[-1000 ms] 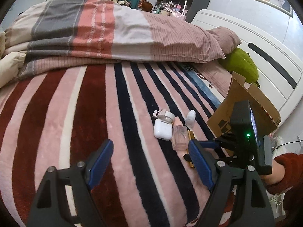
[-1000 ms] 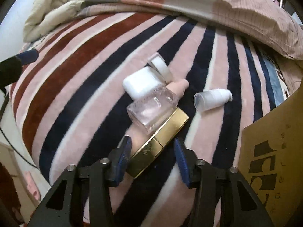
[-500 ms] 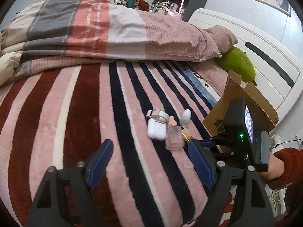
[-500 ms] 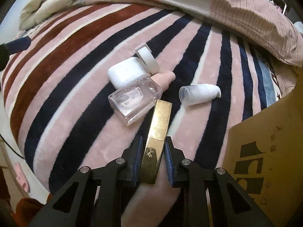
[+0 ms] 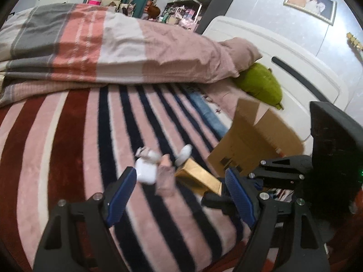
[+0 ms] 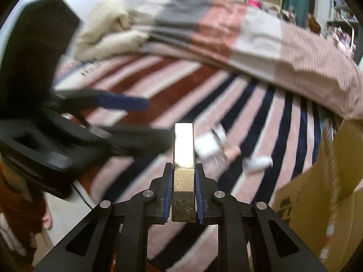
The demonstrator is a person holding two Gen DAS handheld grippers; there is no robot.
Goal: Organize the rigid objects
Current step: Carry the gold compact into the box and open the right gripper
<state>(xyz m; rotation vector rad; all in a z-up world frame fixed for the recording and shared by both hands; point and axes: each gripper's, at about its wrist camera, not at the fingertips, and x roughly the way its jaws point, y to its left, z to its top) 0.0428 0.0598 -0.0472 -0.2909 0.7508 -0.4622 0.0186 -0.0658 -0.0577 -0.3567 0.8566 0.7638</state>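
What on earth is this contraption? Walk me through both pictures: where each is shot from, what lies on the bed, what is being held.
No robot: a person carries a two-finger clamp in each hand, each with a camera looking along its fingers. In the right-hand view, the right gripper is shut on a gold box. In the left-hand view, the left gripper is open and holds nothing. On the striped blanket lie a white case, a clear bottle and a small white bottle, beside a cardboard box.
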